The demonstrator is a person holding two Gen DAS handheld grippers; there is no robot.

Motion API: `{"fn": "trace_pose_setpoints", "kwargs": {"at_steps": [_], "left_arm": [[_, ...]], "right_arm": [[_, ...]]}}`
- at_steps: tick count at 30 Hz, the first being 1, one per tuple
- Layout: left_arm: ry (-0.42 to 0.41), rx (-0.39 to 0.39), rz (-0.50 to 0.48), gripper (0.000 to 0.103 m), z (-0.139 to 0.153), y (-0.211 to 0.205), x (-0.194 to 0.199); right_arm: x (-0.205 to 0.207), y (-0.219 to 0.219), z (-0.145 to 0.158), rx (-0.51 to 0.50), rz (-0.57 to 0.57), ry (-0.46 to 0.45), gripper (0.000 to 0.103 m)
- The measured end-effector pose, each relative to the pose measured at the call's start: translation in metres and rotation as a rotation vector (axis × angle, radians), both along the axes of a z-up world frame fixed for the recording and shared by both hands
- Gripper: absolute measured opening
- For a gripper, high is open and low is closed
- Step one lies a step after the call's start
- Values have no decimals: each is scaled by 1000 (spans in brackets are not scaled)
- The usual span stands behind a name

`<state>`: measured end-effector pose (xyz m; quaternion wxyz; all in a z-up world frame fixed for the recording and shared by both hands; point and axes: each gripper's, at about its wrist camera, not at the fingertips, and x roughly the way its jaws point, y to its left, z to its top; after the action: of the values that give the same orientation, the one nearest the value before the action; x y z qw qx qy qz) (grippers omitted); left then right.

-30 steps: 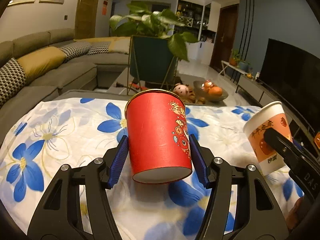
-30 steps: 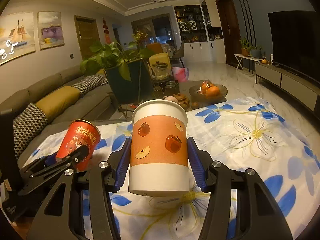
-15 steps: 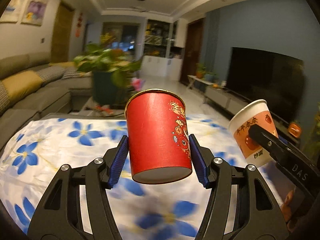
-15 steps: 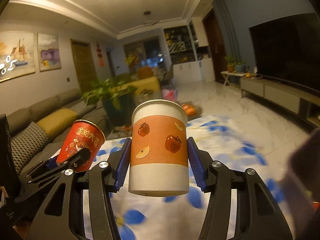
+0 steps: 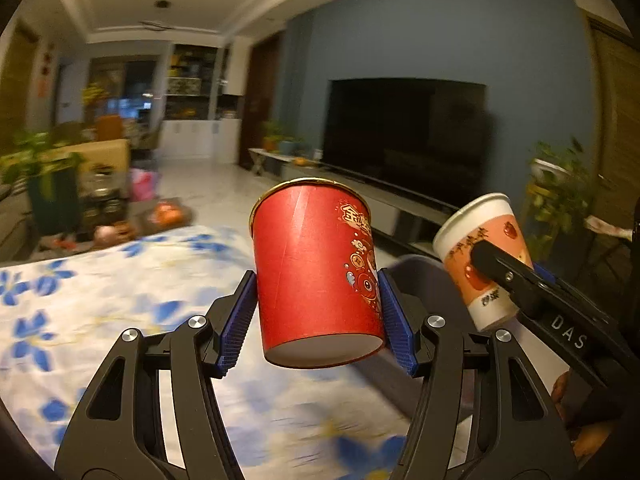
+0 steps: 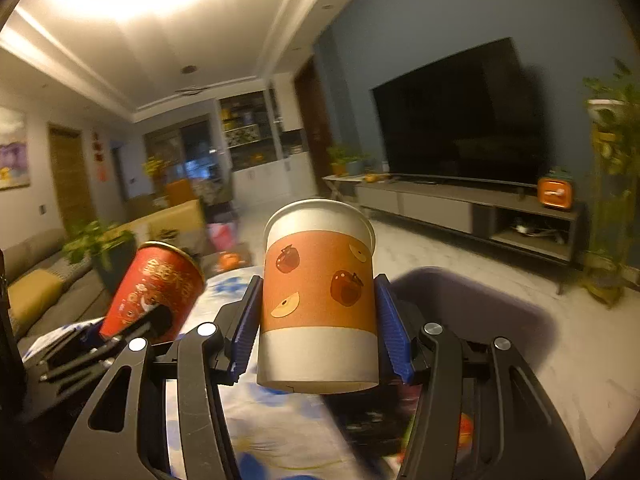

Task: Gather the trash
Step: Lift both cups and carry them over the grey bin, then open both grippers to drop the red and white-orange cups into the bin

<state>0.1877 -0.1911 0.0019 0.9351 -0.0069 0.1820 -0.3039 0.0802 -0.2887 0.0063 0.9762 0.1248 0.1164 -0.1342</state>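
The red paper cup (image 5: 316, 280) was pinched in the left gripper (image 5: 318, 320) jaws, and the orange-and-white cup (image 6: 318, 300) was clamped in the right gripper (image 6: 316, 324). Both were held up over the flowered surface (image 5: 100, 288), TV (image 6: 460, 120) seen behind.

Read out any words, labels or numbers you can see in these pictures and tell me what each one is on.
"DAS": white letters on the black arm of the right tongs, seen from the left wrist.
Gold Chinese characters on the red cup: too blurred to read for certain.
Dark Chinese characters on the orange and white cup: too small to read.
Red hangings by the far door: too blurred to read.
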Motion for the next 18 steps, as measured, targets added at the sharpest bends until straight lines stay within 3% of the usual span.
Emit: {"fn": "trace_pose_setpoints", "kwargs": {"at_steps": [11,14,15,16,18], "left_arm": [[60,26,-123,60,-36,-74,14],[73,41,-146,63,-45,-84,18],[77,52,-146,65,-47,-85,20],[87,68,-149,66,-51,-87,22],[102,94,-130,78,-58,-88,24]], "right_arm": [[-4,-48,-20,40,-69,3,58],[-1,-53,-22,44,-68,-2,65],[0,-52,-22,49,-67,-3,76],[-2,-54,-22,53,-73,-13,80],[-6,-57,-22,49,-82,-19,80]]}}
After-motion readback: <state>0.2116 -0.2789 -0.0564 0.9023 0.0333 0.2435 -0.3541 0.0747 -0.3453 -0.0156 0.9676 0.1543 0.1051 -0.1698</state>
